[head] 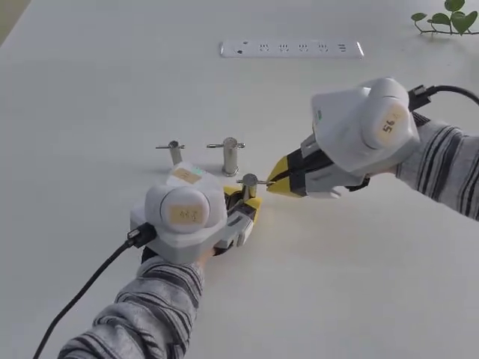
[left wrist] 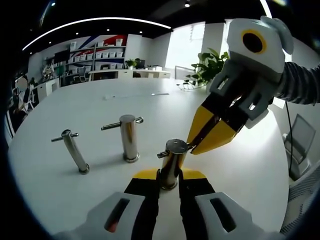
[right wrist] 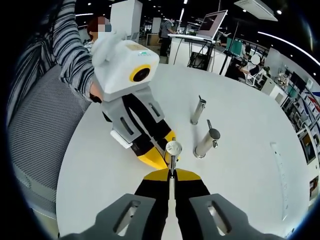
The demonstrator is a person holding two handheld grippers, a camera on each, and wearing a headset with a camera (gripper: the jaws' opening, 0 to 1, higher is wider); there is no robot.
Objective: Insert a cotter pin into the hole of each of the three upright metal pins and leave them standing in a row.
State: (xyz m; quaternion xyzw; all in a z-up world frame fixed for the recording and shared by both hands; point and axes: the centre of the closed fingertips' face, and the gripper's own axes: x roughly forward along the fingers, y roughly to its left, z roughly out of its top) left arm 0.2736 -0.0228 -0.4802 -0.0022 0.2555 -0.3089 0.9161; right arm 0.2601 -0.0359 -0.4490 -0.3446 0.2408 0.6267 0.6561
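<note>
1. Head view: three metal pins stand upright on the white bench (head: 90,97).
   - The left pin (head: 175,155) and the middle pin (head: 230,158) stand free. The left cotter pin (head: 163,147) and the middle cotter pin (head: 215,146) each pass crosswise through the pin near its top.
   - The front pin (head: 249,182) stands just right of the middle pin and nearer the person.
   - The left gripper (head: 247,205) reaches in from the lower left, and its yellow-tipped fingers pinch the front pin's shaft.
   - The right gripper (head: 274,184) comes in from the right with its tips just beside the front pin's head. It pinches a thin cotter pin (head: 263,181) that reaches that head.
   - A power strip (head: 292,49) lies far back on the bench, and a plant (head: 449,19) shows at the top right corner.

2. Left gripper view: this gripper's own fingers are closed around the lower shaft of the front pin, whose base rests on the bench.
   - The right gripper's yellow tips meet the pin's head from the right, and a short end of the cotter pin sticks out on the head's other side.
   - The middle and left pins stand apart beyond it to the left, with their cotter pins in place.

3. Right gripper view: this gripper's own fingers are pressed together on the cotter pin, which runs straight ahead to the front pin's round head.
   - The left gripper reaches in from the left with its yellow tips at that pin's shaft.
   - The other two pins stand farther off to the right.
</note>
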